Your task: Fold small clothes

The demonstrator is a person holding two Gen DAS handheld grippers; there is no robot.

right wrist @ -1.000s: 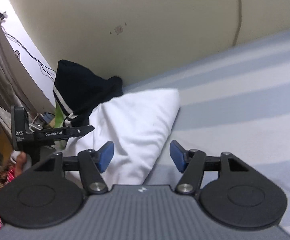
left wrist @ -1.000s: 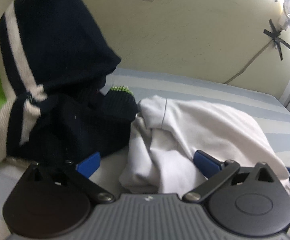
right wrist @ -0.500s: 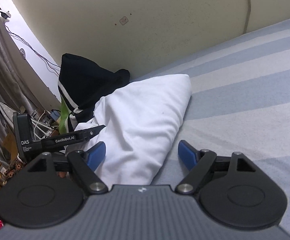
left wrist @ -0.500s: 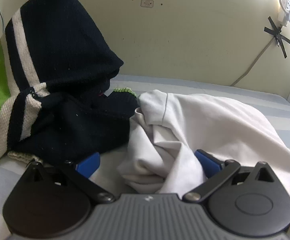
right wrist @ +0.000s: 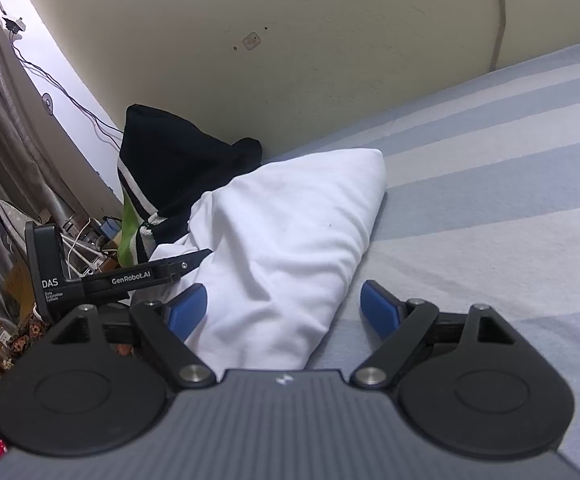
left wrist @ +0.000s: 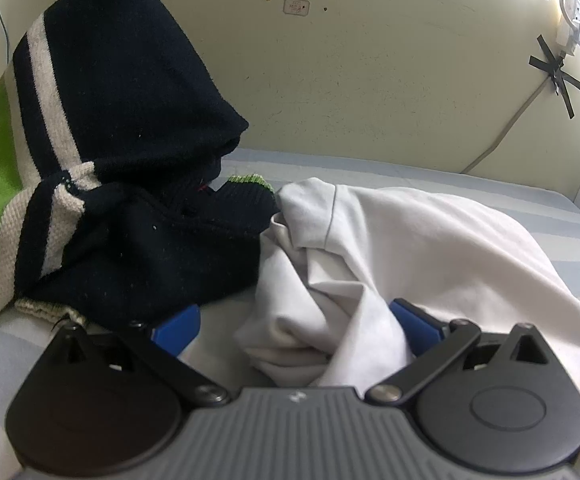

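A crumpled white garment (left wrist: 409,248) lies on the striped bed, and its bunched near end sits between the fingers of my left gripper (left wrist: 295,322). That gripper is open: the left blue pad stands clear of the cloth. In the right wrist view the same white garment (right wrist: 290,240) runs between the fingers of my right gripper (right wrist: 282,308). Its jaws are opening and the right pad is apart from the cloth. A dark navy knit sweater (left wrist: 130,168) with white stripes and a green part is heaped against the wall, left of the white garment.
The bed sheet (right wrist: 489,200) with pale blue and white stripes stretches to the right. A cream wall (left wrist: 369,80) with a taped cable runs behind. The left gripper's body (right wrist: 130,280) shows in the right wrist view. Household clutter (right wrist: 6,340) lies beyond the bed's left edge.
My right gripper's jaws have spread wider around the white garment. The left wrist view has tipped slightly, so the clothes sit a little lower in it. The clothes have not shifted.
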